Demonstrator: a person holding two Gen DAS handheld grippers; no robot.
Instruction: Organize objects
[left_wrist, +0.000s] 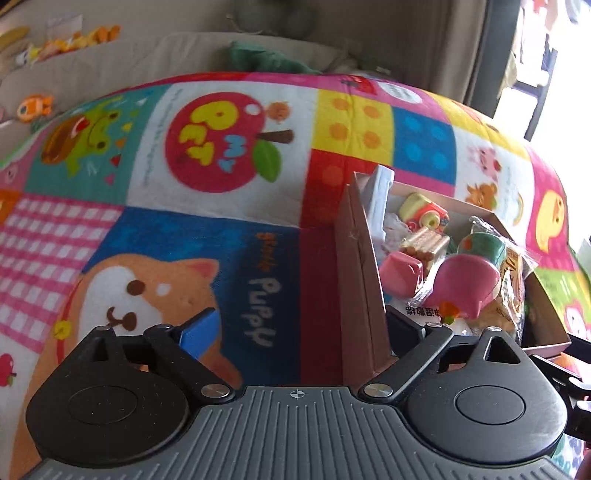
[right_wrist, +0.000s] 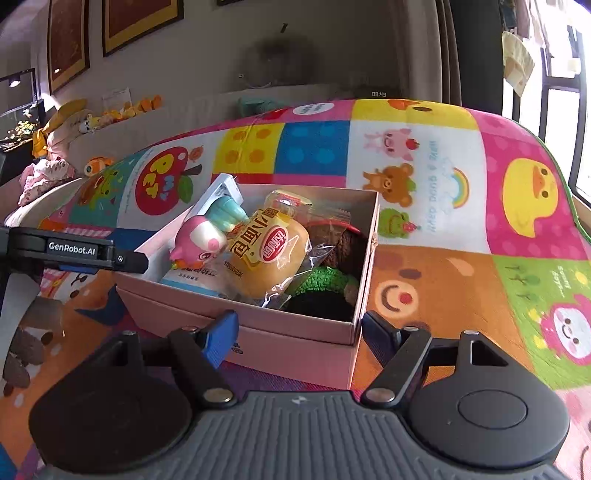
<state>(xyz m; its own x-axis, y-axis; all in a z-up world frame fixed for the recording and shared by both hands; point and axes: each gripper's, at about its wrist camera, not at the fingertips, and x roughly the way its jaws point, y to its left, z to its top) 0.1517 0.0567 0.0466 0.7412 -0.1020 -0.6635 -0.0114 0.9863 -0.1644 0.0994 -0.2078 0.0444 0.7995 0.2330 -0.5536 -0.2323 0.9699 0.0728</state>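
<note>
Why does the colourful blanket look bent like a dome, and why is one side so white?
Fisheye lenses curve the patchwork cartoon blanket in both wrist views; in the left wrist view the window at the top right is blown out white and the blanket print looks soft; in the right wrist view the pink cardboard box is sharper.

The left gripper (left_wrist: 297, 328) and the right gripper (right_wrist: 301, 332) both point forward and slightly down, each with its two fingers spread wide and nothing held between them
</note>
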